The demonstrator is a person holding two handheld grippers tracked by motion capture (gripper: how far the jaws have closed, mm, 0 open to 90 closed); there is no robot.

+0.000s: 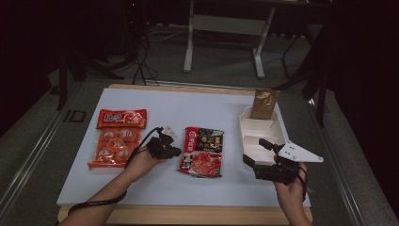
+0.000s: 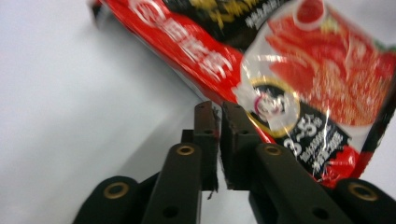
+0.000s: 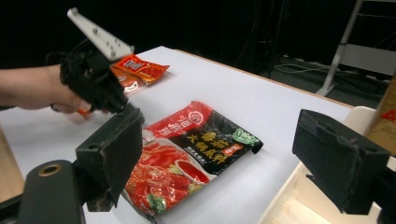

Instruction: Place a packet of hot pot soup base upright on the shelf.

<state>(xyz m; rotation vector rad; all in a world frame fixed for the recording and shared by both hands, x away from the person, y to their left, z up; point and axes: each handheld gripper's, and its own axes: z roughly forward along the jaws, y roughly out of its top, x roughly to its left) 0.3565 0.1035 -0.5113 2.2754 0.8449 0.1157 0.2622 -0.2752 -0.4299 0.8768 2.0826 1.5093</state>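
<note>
Black jaws of the left gripper (image 2: 218, 140) stand nearly closed, a thin gap between them and nothing held; the tips sit at the edge of the red sauce packet (image 2: 289, 70). On the white table (image 1: 197, 106), this packet lies at 3 o'clock of the left gripper. The right gripper (image 1: 258, 151) is open and empty, over the white tray (image 1: 249, 129); a brown pouch (image 1: 263, 103) stands at the tray's 12 o'clock end. An orange snack pack (image 1: 116, 136) lies at 9 o'clock.

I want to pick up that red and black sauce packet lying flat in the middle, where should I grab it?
The red and black packet lies flat, so pinch a thin sealed edge. Its left long edge is nearest the left gripper, whose nearly shut jaws sit beside it; open, then slide in low from that side.
</note>
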